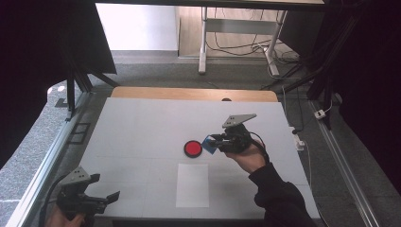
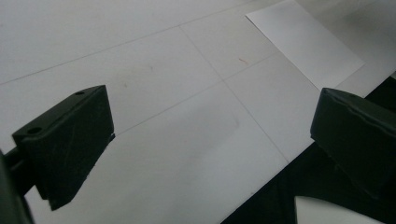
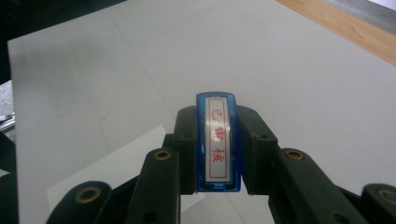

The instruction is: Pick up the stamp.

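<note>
A round red ink pad (image 1: 192, 148) in a black rim lies near the middle of the white table (image 1: 142, 127). Just right of it my right gripper (image 1: 211, 143) is shut on a blue stamp (image 1: 208, 144), held a little above the table. In the right gripper view the blue stamp (image 3: 218, 142) stands upright between the jaws, its white label with red characters facing the camera. A white sheet of paper (image 1: 192, 185) lies in front of the pad. My left gripper (image 1: 107, 193) hangs open over the table's front left corner, nothing between its jaws; the paper (image 2: 303, 42) lies beyond it.
A wooden strip (image 1: 194, 93) runs along the table's far edge. Metal rails (image 1: 47, 161) flank both sides. Beyond stand desk legs (image 1: 203, 42) and loose cables (image 1: 246, 47) on the floor. A person's sleeve (image 1: 279, 194) reaches in from the bottom right.
</note>
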The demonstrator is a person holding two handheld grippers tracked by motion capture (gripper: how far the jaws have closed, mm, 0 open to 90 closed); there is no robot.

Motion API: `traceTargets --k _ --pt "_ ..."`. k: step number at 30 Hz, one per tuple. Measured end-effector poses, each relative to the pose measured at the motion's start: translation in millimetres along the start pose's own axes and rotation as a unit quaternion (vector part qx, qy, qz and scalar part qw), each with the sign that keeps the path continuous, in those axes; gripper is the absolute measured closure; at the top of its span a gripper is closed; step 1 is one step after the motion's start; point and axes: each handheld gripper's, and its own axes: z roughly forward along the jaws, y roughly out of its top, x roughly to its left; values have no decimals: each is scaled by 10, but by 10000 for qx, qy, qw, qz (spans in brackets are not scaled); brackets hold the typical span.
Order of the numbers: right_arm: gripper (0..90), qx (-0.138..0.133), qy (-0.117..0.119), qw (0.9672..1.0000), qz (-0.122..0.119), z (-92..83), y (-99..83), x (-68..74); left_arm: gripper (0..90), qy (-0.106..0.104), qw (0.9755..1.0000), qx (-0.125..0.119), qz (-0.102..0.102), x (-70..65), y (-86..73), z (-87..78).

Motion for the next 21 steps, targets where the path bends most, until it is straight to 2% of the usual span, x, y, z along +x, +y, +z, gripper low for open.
traceTargets --k 16,21 --pt "714 -244 449 9981 -346 -90 7 350 5 17 10000 33 43 -10 0 7" --pt "714 -294 557 9973 -369 -117 -11 448 4 8 10000 9 51 -8 -4 0"
